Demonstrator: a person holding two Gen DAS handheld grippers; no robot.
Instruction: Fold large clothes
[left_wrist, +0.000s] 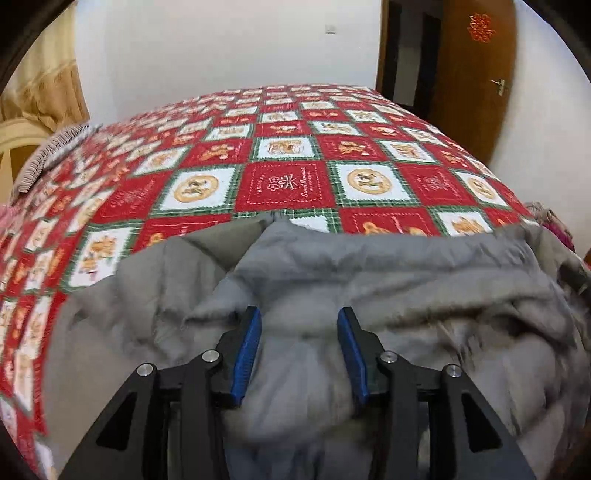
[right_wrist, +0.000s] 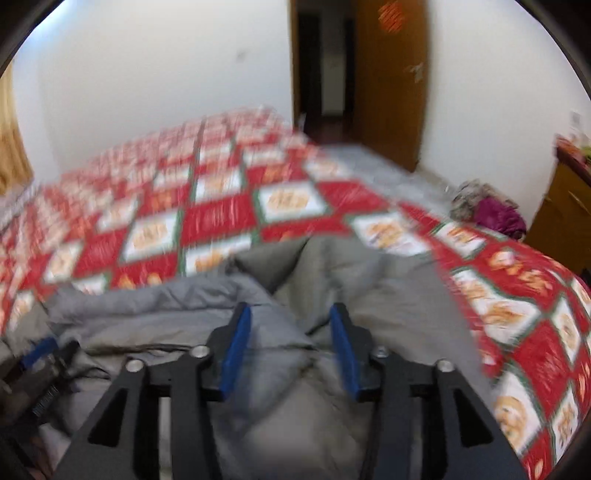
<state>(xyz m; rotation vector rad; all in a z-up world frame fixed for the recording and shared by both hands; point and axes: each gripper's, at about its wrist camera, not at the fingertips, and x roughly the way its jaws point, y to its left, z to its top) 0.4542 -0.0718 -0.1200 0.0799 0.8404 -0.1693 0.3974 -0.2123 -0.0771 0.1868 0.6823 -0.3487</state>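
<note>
The grey coat (left_wrist: 332, 280) lies crumpled on the near bed (left_wrist: 288, 147), not yet folded; the left gripper (left_wrist: 299, 317) and right gripper (right_wrist: 290, 314) are wide apart, gripping nothing.

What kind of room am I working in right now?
Most likely a home bedroom. A grey padded coat lies on a bed spread with a red, white and green patchwork quilt; behind it stand a brown wooden door, standing open, and yellow curtains.
</note>
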